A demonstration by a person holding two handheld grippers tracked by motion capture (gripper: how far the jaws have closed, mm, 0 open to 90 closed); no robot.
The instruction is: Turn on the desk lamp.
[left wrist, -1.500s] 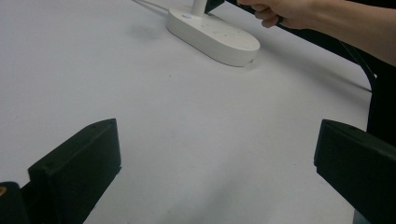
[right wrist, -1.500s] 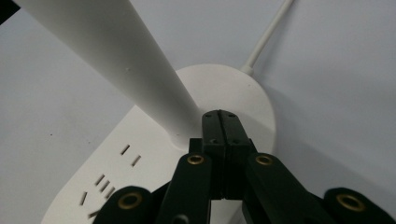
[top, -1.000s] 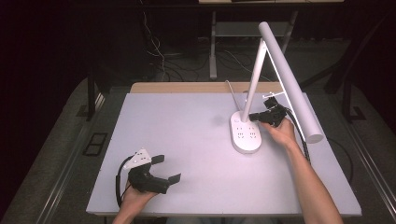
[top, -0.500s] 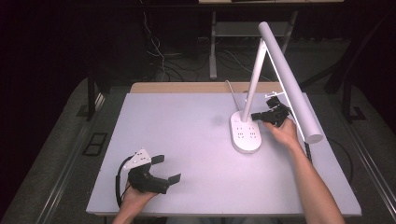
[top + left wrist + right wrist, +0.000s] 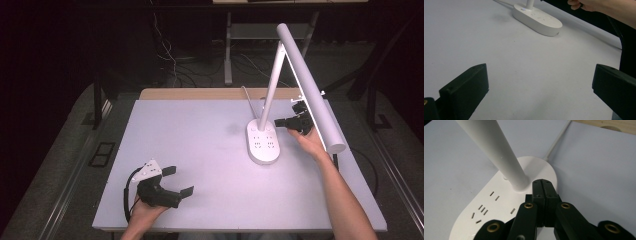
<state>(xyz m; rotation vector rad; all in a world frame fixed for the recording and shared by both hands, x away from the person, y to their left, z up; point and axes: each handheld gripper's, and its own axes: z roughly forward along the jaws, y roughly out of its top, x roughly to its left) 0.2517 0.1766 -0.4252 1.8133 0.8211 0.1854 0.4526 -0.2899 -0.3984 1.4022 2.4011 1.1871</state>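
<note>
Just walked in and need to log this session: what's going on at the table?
A person holds tongs in each hand at a white table. The right tongs, jaws shut and empty, sit over the base of a white desk lamp, beside its stem. The left tongs rest open near the table's front-left, holding nothing.
</note>
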